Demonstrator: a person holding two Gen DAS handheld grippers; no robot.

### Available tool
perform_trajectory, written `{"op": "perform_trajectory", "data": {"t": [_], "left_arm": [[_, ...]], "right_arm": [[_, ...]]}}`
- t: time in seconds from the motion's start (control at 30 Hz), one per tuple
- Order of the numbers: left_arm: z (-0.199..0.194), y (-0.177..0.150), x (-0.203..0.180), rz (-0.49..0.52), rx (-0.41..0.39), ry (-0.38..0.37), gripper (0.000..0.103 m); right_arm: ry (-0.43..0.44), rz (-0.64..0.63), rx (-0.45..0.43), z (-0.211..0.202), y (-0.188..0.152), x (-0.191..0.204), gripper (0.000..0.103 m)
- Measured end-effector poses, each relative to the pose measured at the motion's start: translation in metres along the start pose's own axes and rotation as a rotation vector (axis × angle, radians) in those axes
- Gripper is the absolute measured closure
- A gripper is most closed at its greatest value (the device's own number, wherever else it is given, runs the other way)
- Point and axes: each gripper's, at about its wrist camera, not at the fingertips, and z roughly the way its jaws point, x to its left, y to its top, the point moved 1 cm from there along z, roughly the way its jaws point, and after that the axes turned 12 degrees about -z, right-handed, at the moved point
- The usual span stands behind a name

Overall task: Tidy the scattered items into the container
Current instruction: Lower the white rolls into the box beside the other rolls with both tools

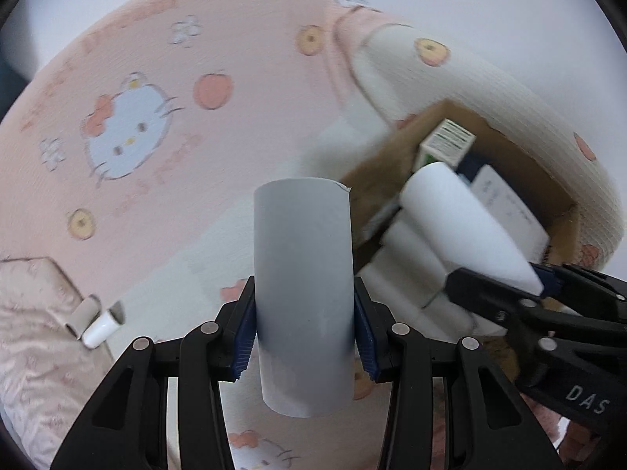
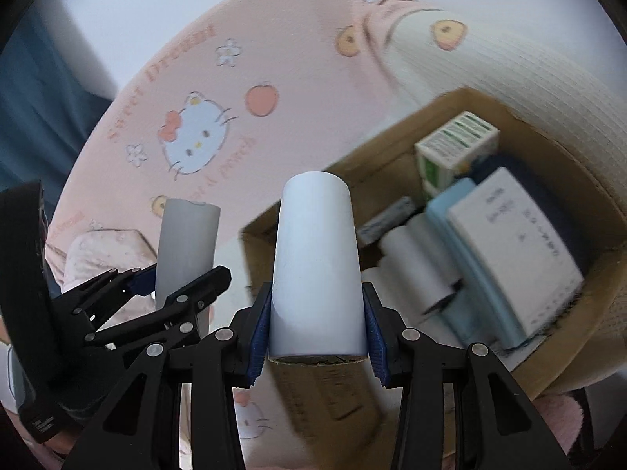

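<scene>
Two claws (image 2: pixel 317 342) (image 2: pixel 172 286), each holding one roll: one white (image 2: pixel 317 258), one grey (image 2: pixel 188 243). One cardboard box (image 2: pixel 392 164) at three o'clock holds two more white rolls (image 2: pixel 411 258), one green carton (image 2: pixel 454 145)

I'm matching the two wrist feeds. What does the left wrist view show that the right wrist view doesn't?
Left only: a small white cap lying on the bedding, lower left. Right only: the light blue box with its white label inside the cardboard box. Both: the grey roll in the left gripper, the white roll in the right gripper, the green-and-white carton.
</scene>
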Motion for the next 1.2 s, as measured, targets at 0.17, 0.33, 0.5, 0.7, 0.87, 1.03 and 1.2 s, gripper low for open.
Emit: {"op": "perform_trajectory", "data": {"t": [0.17, 0.33, 0.5, 0.7, 0.87, 1.03, 1.2], "left_arm": [[0.014, 0.006, -0.025, 0.016, 0.051, -0.071, 0.056], [0.041, 0.010, -0.034, -0.015, 0.139, -0.117, 0.056], [0.054, 0.012, -0.038, -0.015, 0.160, -0.107, 0.056], [0.062, 0.008, -0.044, 0.026, 0.164, -0.099, 0.056], [0.061, 0.010, -0.036, 0.000, 0.174, -0.122, 0.056], [0.061, 0.017, -0.029, -0.030, 0.191, -0.156, 0.056], [0.063, 0.021, -0.021, -0.065, 0.206, -0.196, 0.056]], "right_arm": [[0.091, 0.078, 0.014, 0.004, -0.002, -0.045, 0.063], [0.155, 0.131, 0.076, 0.026, -0.008, -0.072, 0.063], [0.108, 0.078, 0.189, 0.052, -0.016, -0.077, 0.063], [0.099, 0.038, 0.275, 0.071, -0.020, -0.083, 0.063], [0.137, -0.019, 0.316, 0.080, -0.020, -0.081, 0.063], [0.176, -0.042, 0.350, 0.084, -0.017, -0.080, 0.063], [0.186, -0.058, 0.384, 0.089, -0.014, -0.076, 0.063]]}}
